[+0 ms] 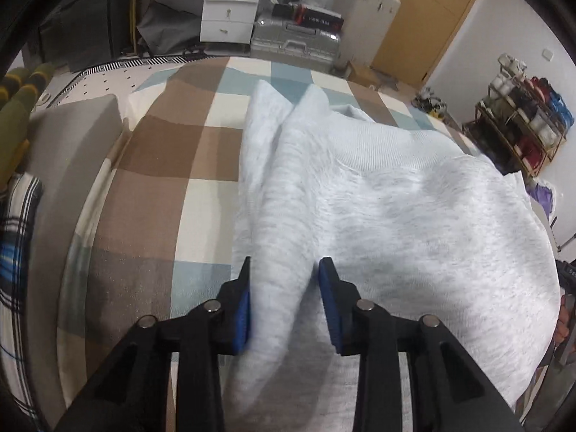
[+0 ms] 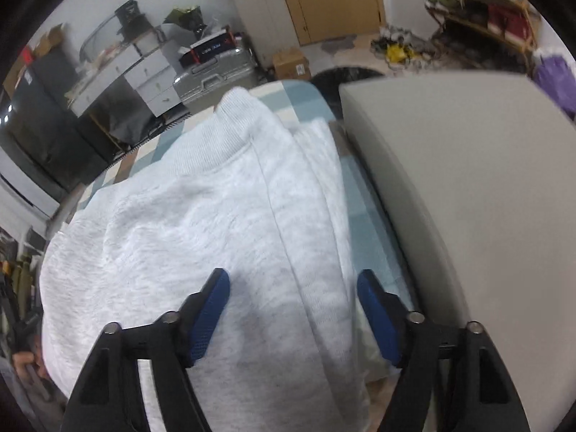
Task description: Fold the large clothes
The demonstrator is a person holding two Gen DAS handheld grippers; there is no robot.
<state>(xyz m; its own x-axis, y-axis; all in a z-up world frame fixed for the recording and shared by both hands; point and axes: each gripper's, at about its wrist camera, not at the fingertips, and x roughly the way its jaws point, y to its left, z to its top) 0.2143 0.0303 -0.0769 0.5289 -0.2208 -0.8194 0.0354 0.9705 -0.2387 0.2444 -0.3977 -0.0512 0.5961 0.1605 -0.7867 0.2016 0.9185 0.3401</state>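
Grey sweatshirt (image 1: 414,208) spread on checked bed (image 1: 158,151), filling centre and right of left view. Sleeve fold (image 1: 284,194) running lengthwise up frame, straight between left gripper (image 1: 284,280) fingers, parted, not pinching yet. Right gripper (image 2: 293,288) wide apart over side edge (image 2: 324,216), lower centre. Left nearer sleeve.

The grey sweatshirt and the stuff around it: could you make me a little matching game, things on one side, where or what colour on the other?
Things:
1. sweatshirt
2. bedspread
3. suitcase
4. left gripper

Descriptions:
A. silver, on the floor past the bed
B. pale grey, spread across the bed
C. brown, cream and blue checks
D. blue pads either side of a raised fold of cloth

Pairs: 1-B, 2-C, 3-A, 4-D
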